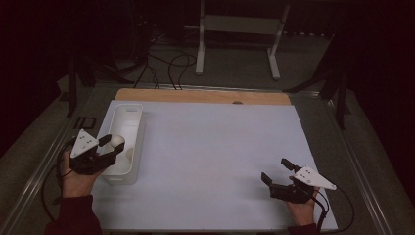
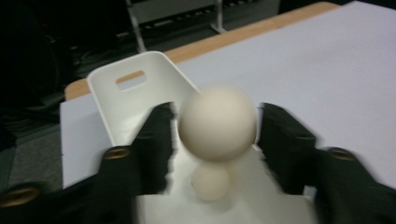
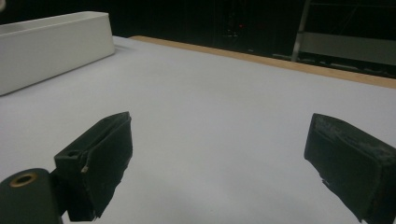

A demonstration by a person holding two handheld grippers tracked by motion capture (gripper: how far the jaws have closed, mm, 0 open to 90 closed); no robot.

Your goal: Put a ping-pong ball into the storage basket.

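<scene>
Ball over the bin, left of frame

My left gripper (image 1: 111, 144) pinches the ball (image 1: 117, 141) above the white bin (image 1: 128, 115), probably to drop it; right gripper (image 1: 276, 171) idles open.

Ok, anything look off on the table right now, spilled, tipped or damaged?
Nothing stands out. The white bin sits upright, one ball inside, another ball between the left tool's jaws above it.
</scene>
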